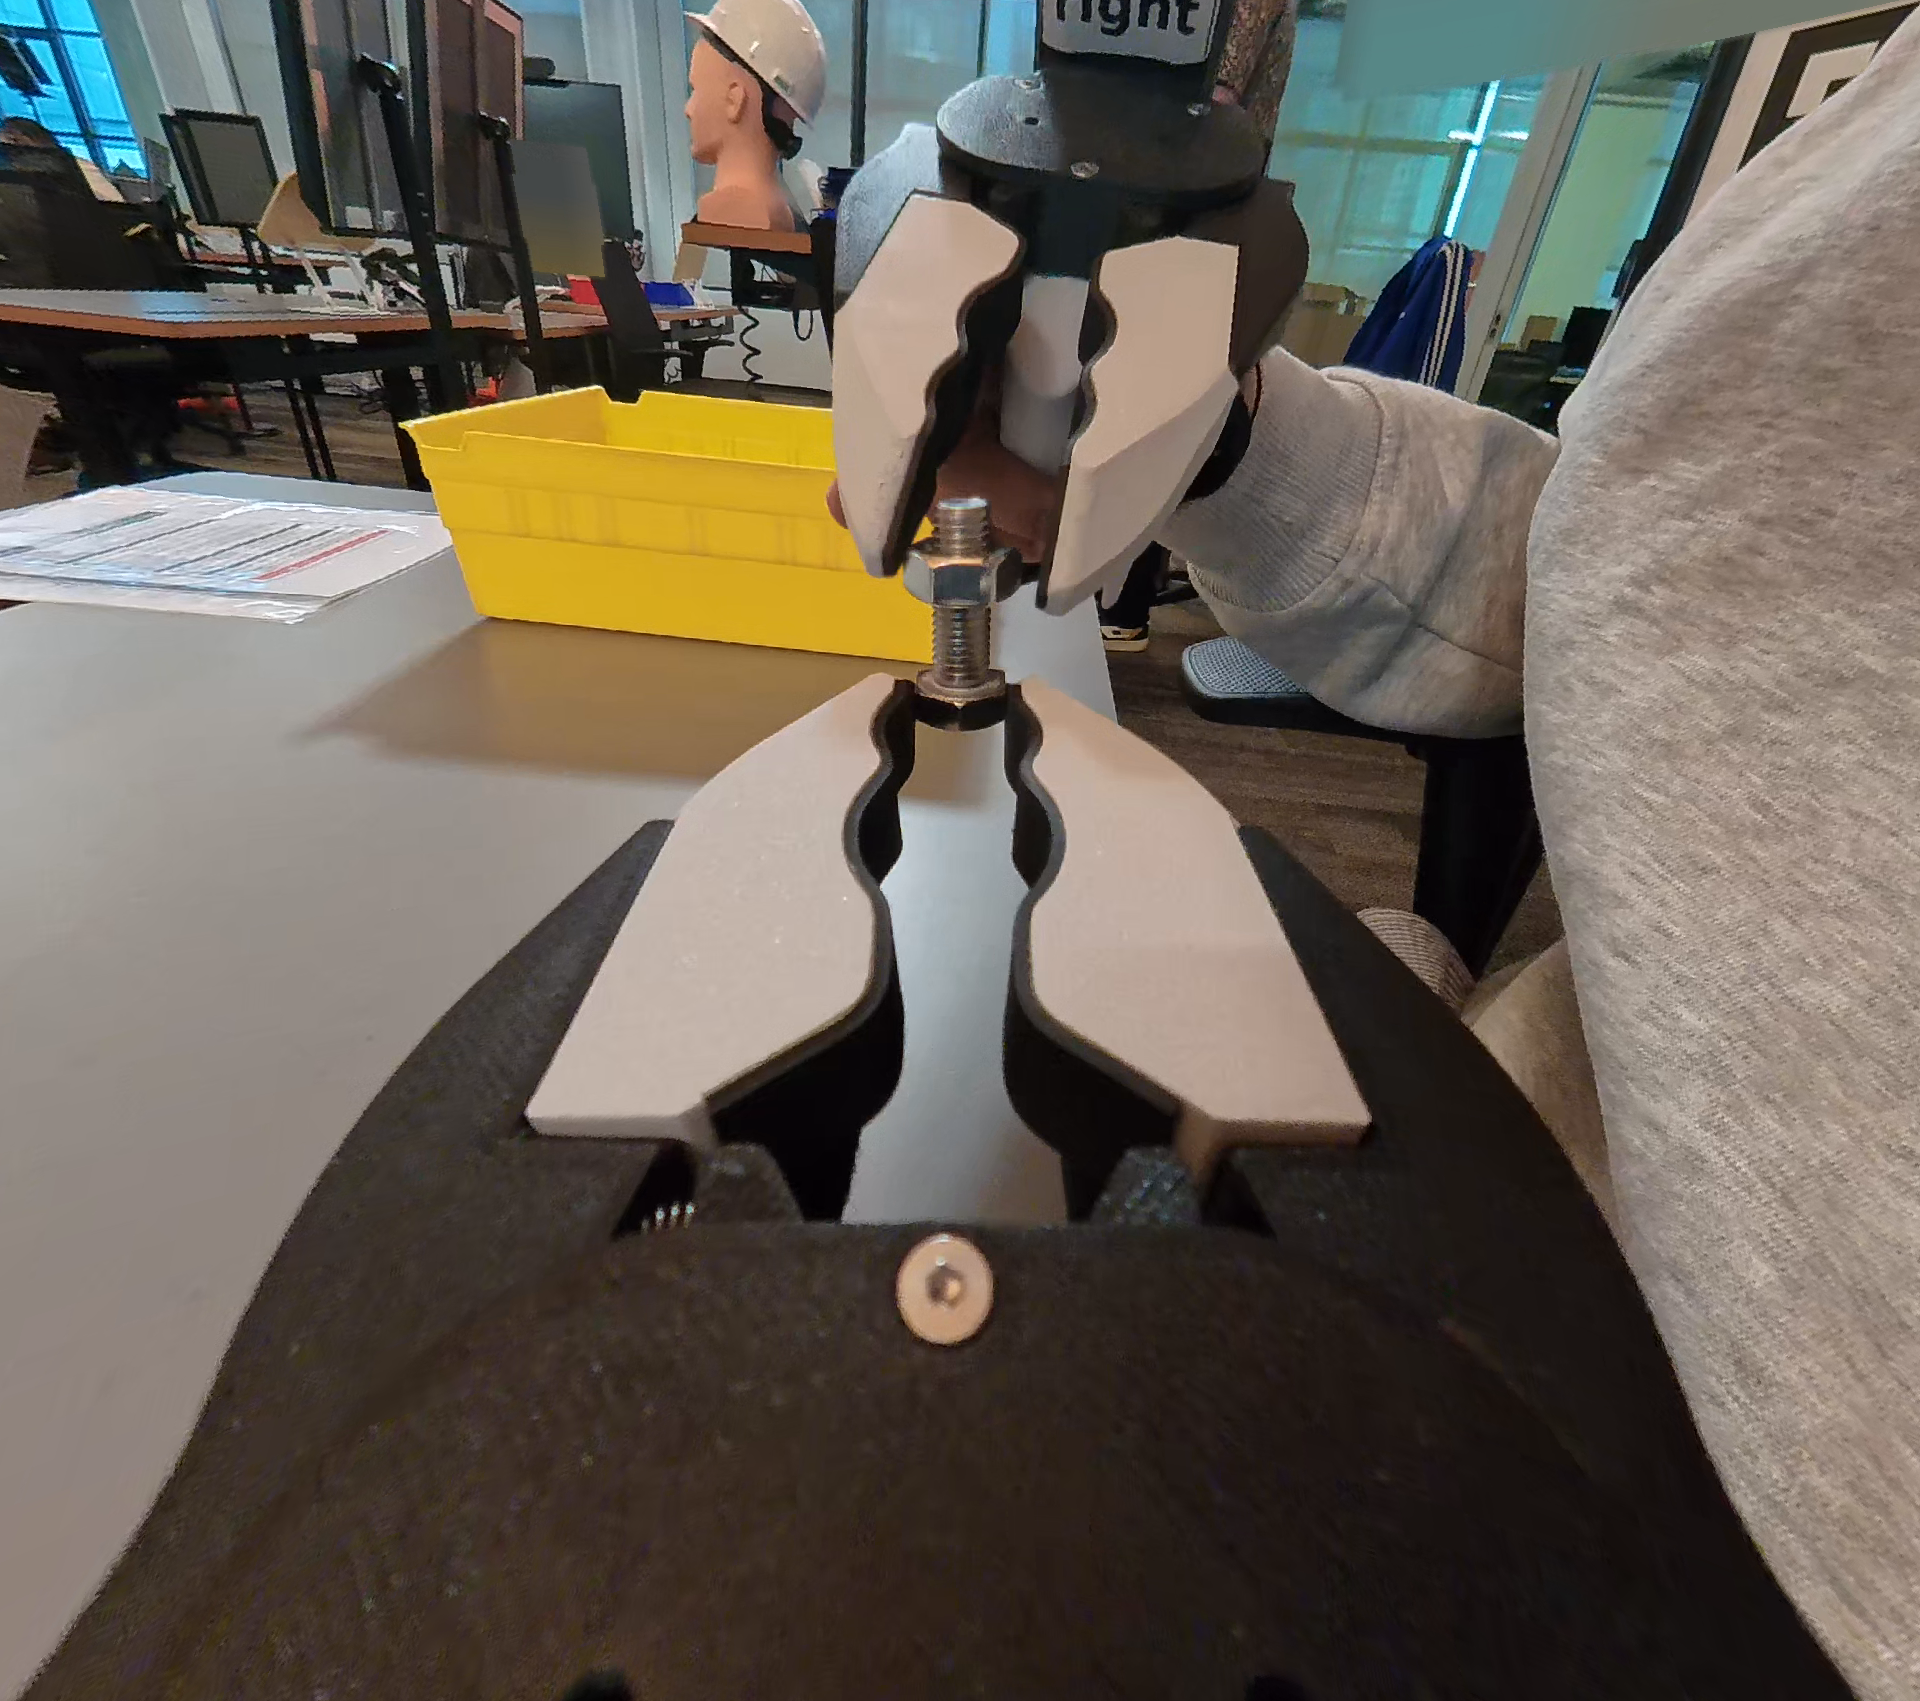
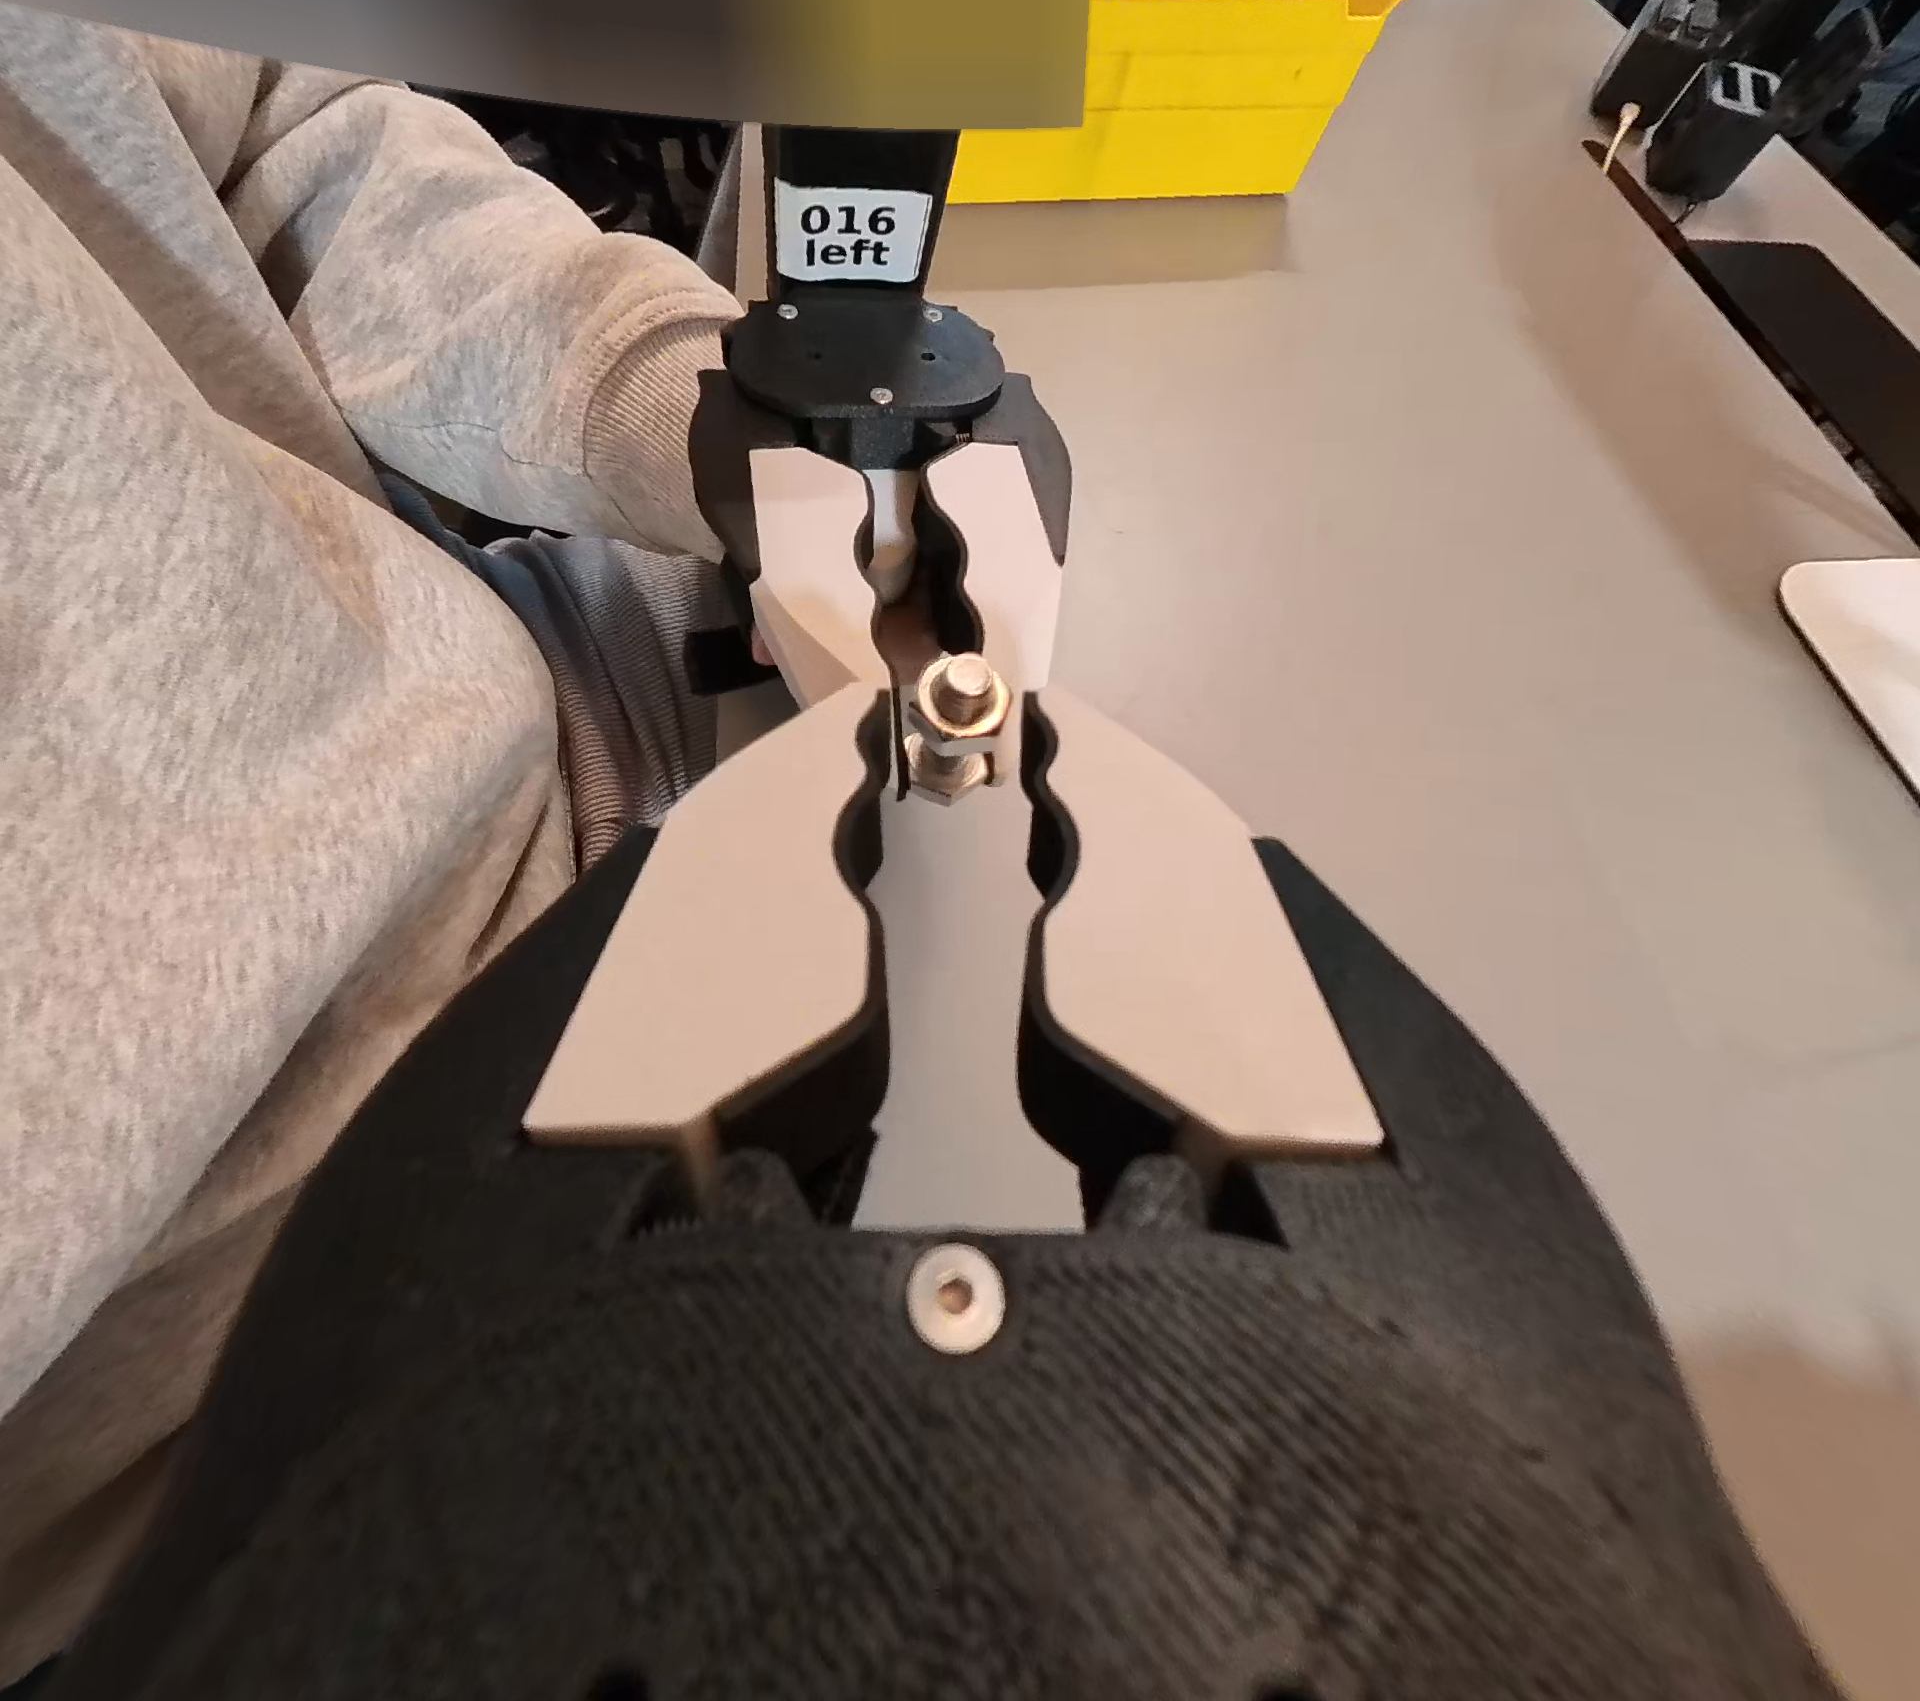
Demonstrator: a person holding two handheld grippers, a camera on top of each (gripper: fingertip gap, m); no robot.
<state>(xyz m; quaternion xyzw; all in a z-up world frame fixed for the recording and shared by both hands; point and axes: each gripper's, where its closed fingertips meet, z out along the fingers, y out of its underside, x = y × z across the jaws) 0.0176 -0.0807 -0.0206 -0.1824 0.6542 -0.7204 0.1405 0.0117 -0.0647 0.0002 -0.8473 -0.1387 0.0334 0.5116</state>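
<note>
- Bolt [image 1: 958, 612] in the left wrist view: I am pinching its head in my left gripper [image 1: 958, 701], shank standing upright, while my right gripper [image 1: 971, 576] is closing around the nut [image 1: 954, 576]. Yellow bin [image 1: 665, 508] far left.
- Bolt [image 2: 951, 742] in the right wrist view: my right gripper [image 2: 956, 721] is squeezing the nut [image 2: 958, 713]; steel, stiff, slippery, so I am judging the flats the best hold.

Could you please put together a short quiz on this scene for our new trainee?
1. True or false: the bolt stands upright, its head gripped between the fingers of the left gripper.
2. What do the fingers of the right gripper sit on either side of? A) the hex nut B) the bolt's head C) nothing
3. What colour is the bin on the table?
Key: 1 true; 2 A; 3 yellow.
</note>
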